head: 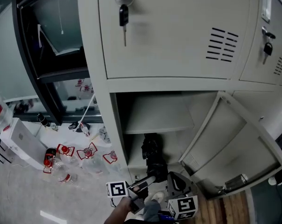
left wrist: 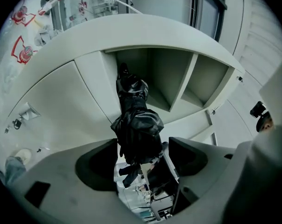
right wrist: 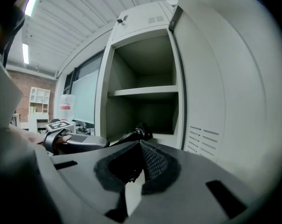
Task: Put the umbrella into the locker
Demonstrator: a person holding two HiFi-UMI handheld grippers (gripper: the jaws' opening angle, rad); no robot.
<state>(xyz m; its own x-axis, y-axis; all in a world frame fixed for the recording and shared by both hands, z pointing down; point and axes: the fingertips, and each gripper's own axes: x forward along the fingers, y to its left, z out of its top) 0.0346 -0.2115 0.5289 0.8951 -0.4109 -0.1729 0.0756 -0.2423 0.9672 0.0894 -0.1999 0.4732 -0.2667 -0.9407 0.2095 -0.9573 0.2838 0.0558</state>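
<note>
When close-up, umbrella [left wrist: 135,125] in left gripper [left wrist: 143,152]

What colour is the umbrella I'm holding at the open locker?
Black, with a slightly glossy fabric. The umbrella shows best in the left gripper view.

The pale, glossy floor [head: 19,199] spreads out to the left of the fingers [head: 143,182] of the left gripper [head: 152,176]. Up and left of those fingers, clear plastic bottles [head: 87,151] with red labels lie scattered on it, and a white box [head: 22,141] sits farther left. To the right of the right gripper [head: 172,177] the floor is wood planks [head: 224,211], and the grey locker [head: 178,31] stands just beyond both fingertips.
</note>
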